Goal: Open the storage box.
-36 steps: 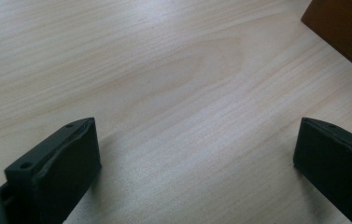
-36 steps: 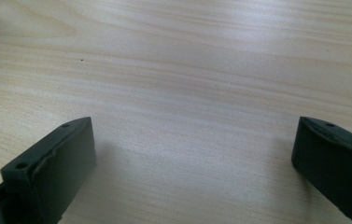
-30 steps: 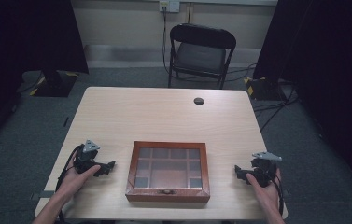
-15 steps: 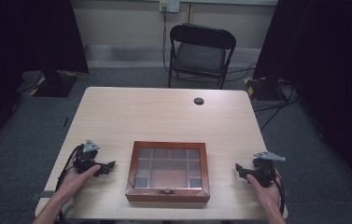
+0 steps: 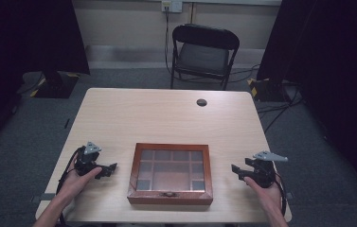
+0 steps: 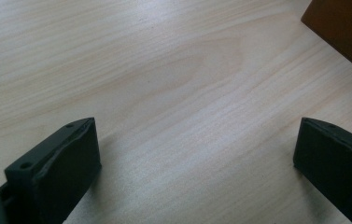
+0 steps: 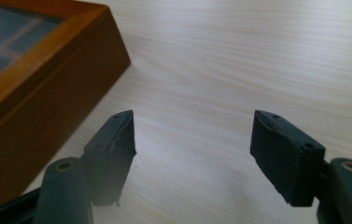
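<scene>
High view: a glass-lidded wooden box [image 5: 170,174] is being flanked on a pale table [image 5: 166,118], the left gripper [image 5: 109,169] at its 9 o'clock, the right gripper [image 5: 235,169] at its 3 o'clock, both apart from it.

Left gripper view: the jaws are being held wide over bare wood, the box's corner at 1 o'clock.

Right gripper view: the jaws, just closing, are being kept partly open, nothing between them; the box is being shown at 10 o'clock.

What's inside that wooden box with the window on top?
Through the glass lid of the wooden box you can see little square compartments. They look empty, but the glass is dim, so small things inside could be hidden.
</scene>
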